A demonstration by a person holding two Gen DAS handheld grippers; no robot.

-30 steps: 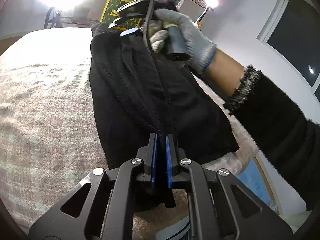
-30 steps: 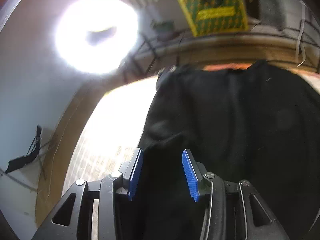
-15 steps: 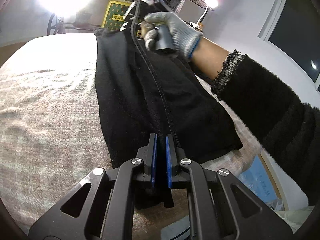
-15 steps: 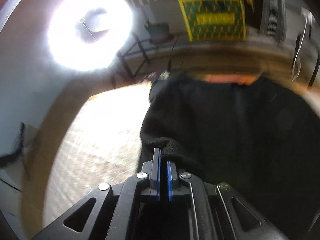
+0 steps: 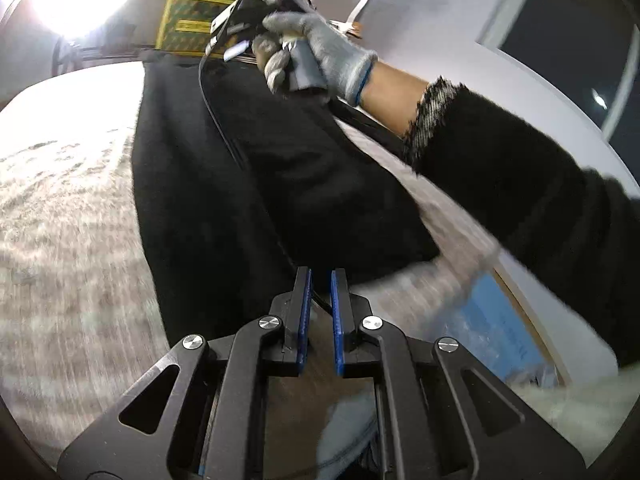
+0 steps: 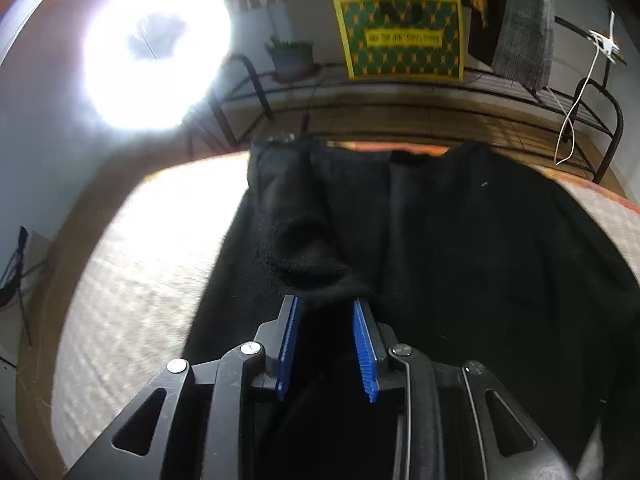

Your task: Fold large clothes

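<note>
A large black garment (image 5: 224,184) lies lengthwise on the pale woven bed cover (image 5: 60,240). My left gripper (image 5: 320,280) is at its near hem, jaws almost together. Only bed cover and a thin black cable (image 5: 216,120) show between the pads, and the hem lies just beyond and left of the tips. A gloved hand (image 5: 320,52) holds my right gripper over the garment's far end. In the right wrist view my right gripper (image 6: 326,308) is opening, and a bunched fold of the garment (image 6: 312,264) sits at its parted blue pads (image 6: 366,356).
A bright ring light (image 6: 156,48), a potted plant (image 6: 290,56), a yellow-green patterned board (image 6: 400,32) and a metal rack (image 6: 584,104) stand beyond the bed. The bed's right edge (image 5: 460,264) drops off beside a blue panel (image 5: 492,320). A black fuzzy sleeve (image 5: 520,184) crosses the right side.
The right gripper closed on a fold at the garment's far end, then its jaws parted again. The left gripper slid right, and the hem no longer fills its jaws.
</note>
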